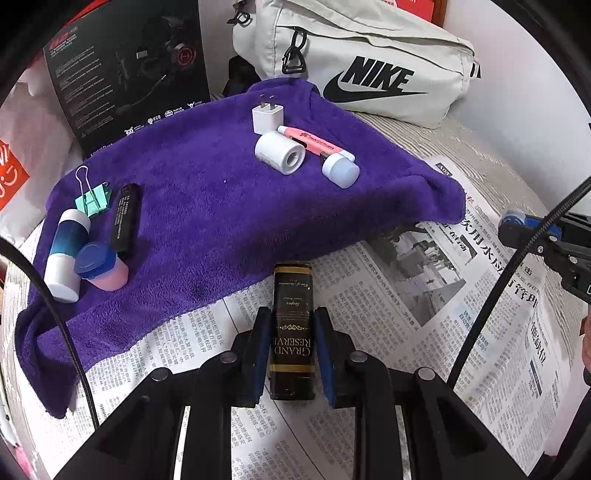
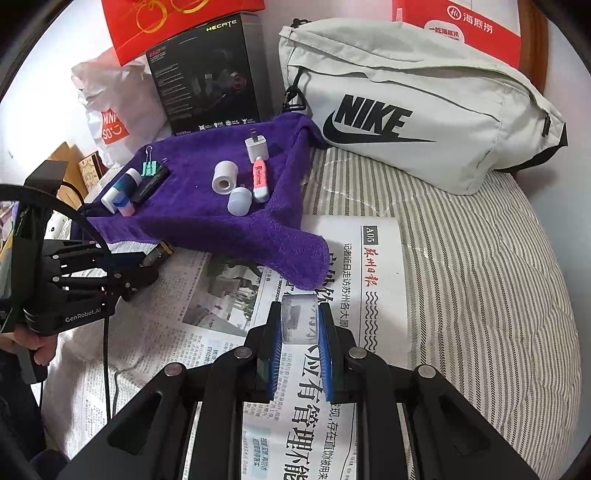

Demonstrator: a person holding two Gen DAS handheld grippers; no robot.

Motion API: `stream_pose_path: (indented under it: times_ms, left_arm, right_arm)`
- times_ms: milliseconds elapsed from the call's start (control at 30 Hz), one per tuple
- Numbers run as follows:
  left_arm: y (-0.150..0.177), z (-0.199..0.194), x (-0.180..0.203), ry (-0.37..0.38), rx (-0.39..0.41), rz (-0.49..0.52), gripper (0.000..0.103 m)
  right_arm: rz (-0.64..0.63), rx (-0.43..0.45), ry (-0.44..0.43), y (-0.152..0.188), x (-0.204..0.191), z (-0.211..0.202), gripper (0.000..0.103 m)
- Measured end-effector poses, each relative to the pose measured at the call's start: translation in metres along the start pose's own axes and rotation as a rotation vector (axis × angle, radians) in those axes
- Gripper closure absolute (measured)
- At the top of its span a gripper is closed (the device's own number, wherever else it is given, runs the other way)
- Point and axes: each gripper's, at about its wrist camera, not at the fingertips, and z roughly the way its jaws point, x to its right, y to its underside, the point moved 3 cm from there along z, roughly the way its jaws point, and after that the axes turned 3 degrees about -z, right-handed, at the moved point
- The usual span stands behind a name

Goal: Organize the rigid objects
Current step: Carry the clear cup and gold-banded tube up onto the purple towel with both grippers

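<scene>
My left gripper (image 1: 291,317) is shut on a dark brown box with gold "Grand Reserve" lettering (image 1: 291,332), held just over the newspaper (image 1: 424,295) at the near edge of the purple towel (image 1: 207,206). My right gripper (image 2: 299,314) is shut on a small clear block (image 2: 298,321) above the newspaper (image 2: 221,332). On the towel (image 2: 207,218) lie two groups: a white charger (image 1: 267,116), white cylinder (image 1: 280,153), pink highlighter (image 1: 314,142) and pale blue cap (image 1: 341,170); and a green binder clip (image 1: 92,199), black tube (image 1: 125,219), blue-white tube (image 1: 68,254) and pink jar (image 1: 101,266).
A white Nike bag (image 2: 417,118) lies at the back right. A black headset box (image 2: 207,74), a red box (image 2: 177,22) and a plastic shopping bag (image 2: 110,118) stand behind the towel. The striped bedding (image 2: 480,277) spreads to the right.
</scene>
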Motion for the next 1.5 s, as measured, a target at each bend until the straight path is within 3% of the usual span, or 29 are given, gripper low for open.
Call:
stream_pose_path:
  times_ms: [633,833,1500]
  left_arm:
    - [-0.004,-0.052,-0.042,0.038,0.069,-0.074,0.081]
    - [-0.012,-0.062,-0.060,0.012,0.084,-0.092,0.080]
    - [-0.050,-0.043,-0.112,0.015,0.073,-0.156,0.081]
  right_arm:
    - [-0.099,0.015,-0.081,-0.030,-0.040,0.007,0.085]
    - [-0.134,0.024,-0.112,-0.046,-0.055,0.012,0.085]
    - [-0.205,0.002,-0.156,-0.107,-0.085,0.054,0.085]
